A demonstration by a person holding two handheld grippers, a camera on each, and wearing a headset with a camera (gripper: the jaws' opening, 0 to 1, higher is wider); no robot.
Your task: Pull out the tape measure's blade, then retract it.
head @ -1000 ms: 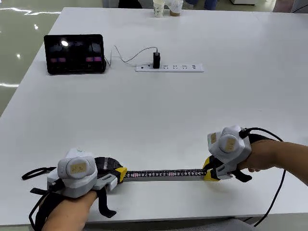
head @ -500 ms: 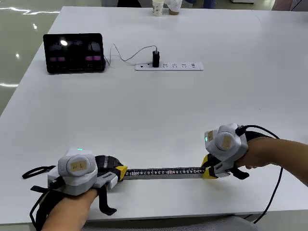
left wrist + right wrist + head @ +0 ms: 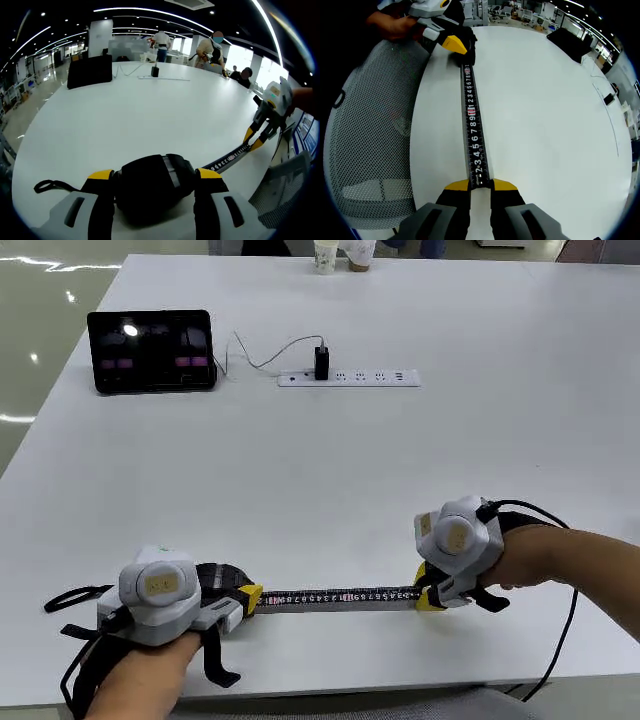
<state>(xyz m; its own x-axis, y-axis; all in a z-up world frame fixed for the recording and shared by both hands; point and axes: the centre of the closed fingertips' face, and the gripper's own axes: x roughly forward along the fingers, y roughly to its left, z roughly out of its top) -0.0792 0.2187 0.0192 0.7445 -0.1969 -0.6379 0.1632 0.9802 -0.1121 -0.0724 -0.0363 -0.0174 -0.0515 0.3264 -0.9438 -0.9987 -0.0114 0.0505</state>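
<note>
A wide white counter [image 3: 350, 470] stands in an open office with a glossy floor [image 3: 40, 300] and long ceiling lights [image 3: 150, 10]. On the far part of the counter, a dark tablet [image 3: 152, 350] is propped up. Near it lies a white power strip [image 3: 348, 378] with a black plug [image 3: 321, 362] in it. Paper cups [image 3: 327, 255] stand at the far edge. A grey mesh chair [image 3: 370, 125] is just beside the near edge.

The tape measure [image 3: 225, 585] lies close to the near edge. Its black case [image 3: 152, 182] is at the left. The blade [image 3: 473, 130] is drawn out of it to the right and lies flat on the counter, printed face up. The long axis runs along the near edge, and the low numbers are at the right end.

The left tool [image 3: 155, 175] is clamped on the case, with its yellow-tipped jaws pressing it from both sides. The right tool [image 3: 480, 184] has its jaws nearly together, closed on the free end of the blade, low over the counter. The two tools are well apart, with the blade between them.
</note>
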